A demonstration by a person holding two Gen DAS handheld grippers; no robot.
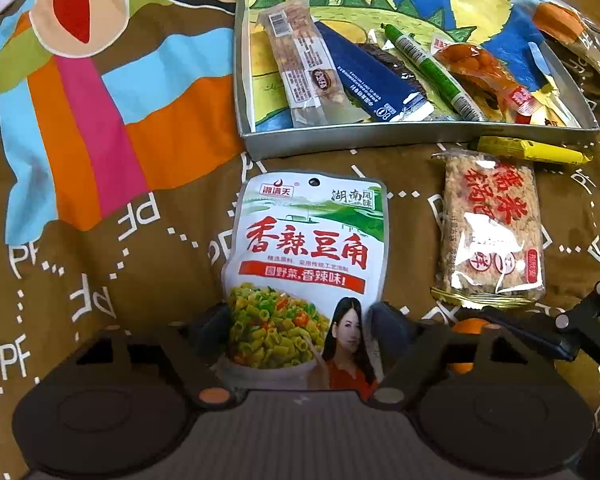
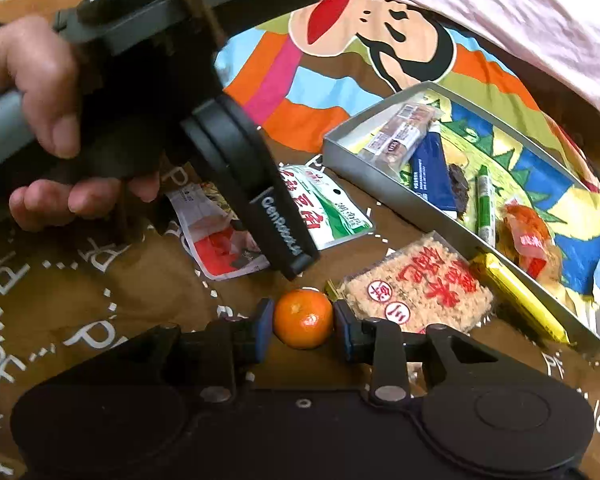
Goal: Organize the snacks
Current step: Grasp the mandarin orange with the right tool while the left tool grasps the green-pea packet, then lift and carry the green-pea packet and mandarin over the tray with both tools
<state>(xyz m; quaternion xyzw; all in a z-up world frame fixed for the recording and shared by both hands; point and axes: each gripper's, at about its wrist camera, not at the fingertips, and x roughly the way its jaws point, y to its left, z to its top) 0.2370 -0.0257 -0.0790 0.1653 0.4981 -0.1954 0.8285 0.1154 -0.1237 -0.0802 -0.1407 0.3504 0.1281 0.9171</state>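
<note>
Left wrist view: the left gripper [image 1: 300, 320] gripped a white snack pouch with red lettering and a green-bean picture [image 1: 305, 256]; the right gripper [image 2: 303, 320] closed on a small orange mandarin [image 2: 303, 319].

The pouch's lower end sat between the left jaws, which pressed it from both sides, its top reaching toward the shallow grey metal tray [image 1: 380, 138] on the brown printed cloth [image 1: 100, 280]. In the right wrist view the blue-padded jaws touched the mandarin on either side, low over the cloth. A clear-wrapped rice cracker block with red characters [image 2: 418, 290] lay just beside the mandarin, a yellow wrapped bar [image 2: 520, 300] against the tray's outer wall. Inside the tray lay a clear-wrapped nut bar [image 1: 300, 64], a dark blue packet [image 1: 364, 72], a green stick [image 1: 432, 68] and an orange-red pouch [image 1: 480, 72].
</note>
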